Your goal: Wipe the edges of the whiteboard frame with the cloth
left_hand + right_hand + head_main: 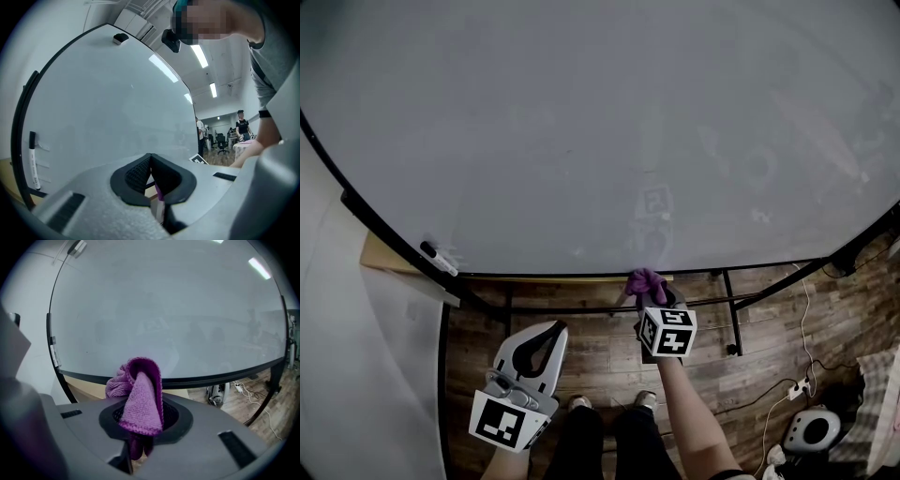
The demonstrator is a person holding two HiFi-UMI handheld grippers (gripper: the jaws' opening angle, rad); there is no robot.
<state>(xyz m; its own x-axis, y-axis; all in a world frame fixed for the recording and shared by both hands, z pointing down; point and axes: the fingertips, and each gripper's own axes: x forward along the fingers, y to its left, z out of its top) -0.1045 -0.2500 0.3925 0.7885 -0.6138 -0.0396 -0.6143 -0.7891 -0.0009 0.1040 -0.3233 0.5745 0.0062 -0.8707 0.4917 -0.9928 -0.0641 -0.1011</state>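
Purple cloth [139, 397] is bunched and pinched in the jaws of the right gripper [140, 418]. Its top fold overlaps the lower black edge of the whiteboard frame [220, 379]; contact uncertain. Left gripper [150, 159] has its tips together, nothing held. Only the head view places it low, well apart from the board, with a marker [439, 259] at the left corner. Only the left gripper view catches a distant person [242, 125].

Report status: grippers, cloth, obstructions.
Left gripper jaws shut, empty. Right gripper shut on purple cloth, at whiteboard frame bottom edge, contact unclear. Marker at lower-left corner, clear of cloth.
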